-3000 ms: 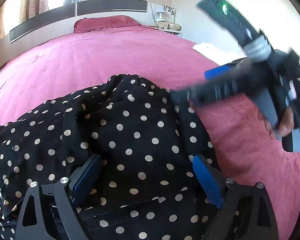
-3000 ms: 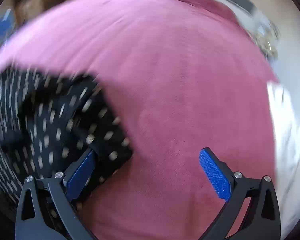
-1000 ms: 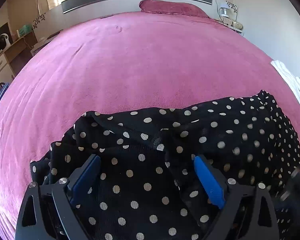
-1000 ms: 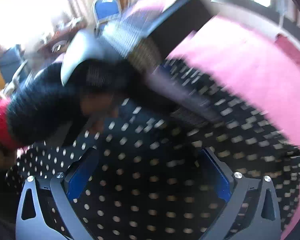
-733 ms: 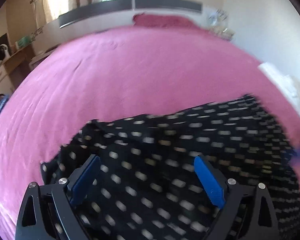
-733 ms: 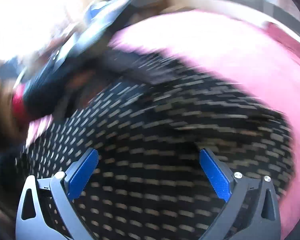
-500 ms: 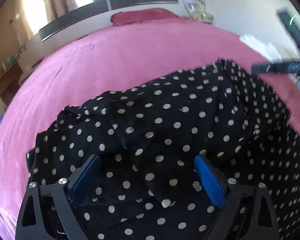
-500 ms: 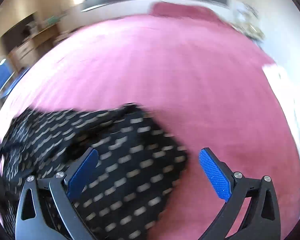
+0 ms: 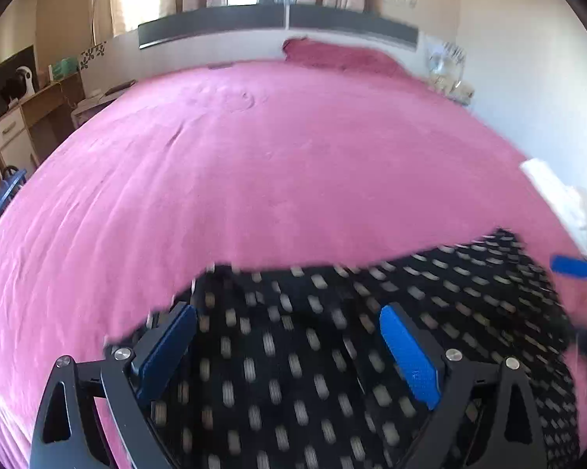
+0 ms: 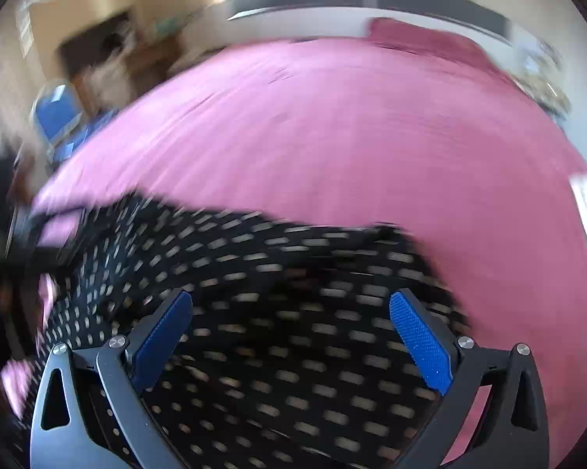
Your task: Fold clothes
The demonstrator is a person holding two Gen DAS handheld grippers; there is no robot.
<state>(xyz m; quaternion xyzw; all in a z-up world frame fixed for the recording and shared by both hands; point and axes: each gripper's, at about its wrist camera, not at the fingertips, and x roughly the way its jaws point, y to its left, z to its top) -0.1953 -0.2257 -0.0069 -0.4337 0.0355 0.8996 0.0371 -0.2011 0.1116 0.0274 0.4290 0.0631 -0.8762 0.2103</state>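
Left wrist view: the left gripper (image 9: 287,346) stands wide apart over the black polka-dot garment (image 9: 332,351), its blue pads (image 9: 408,355) straddling cloth without pinching it; whether they touch the fabric is hard to tell through the blur. The garment lies across the near part of the pink bedspread (image 9: 273,164), its far edge uneven, and at the right edge a blue pad of the right gripper (image 9: 572,267) shows beside the cloth's far right corner. A white cloth (image 9: 555,191) sits apart on the right. The risk, as I judge it: closing here would catch a bunched middle layer, not an edge, and drag the piece crooked.

Right wrist view: the right gripper (image 10: 291,336) is likewise spread wide and holds nothing, with the garment (image 10: 273,312) under and between its fingers. The cloth looks rumpled near the far right corner, so a fold made from here may trap creases. Heavy blur hides finer detail.
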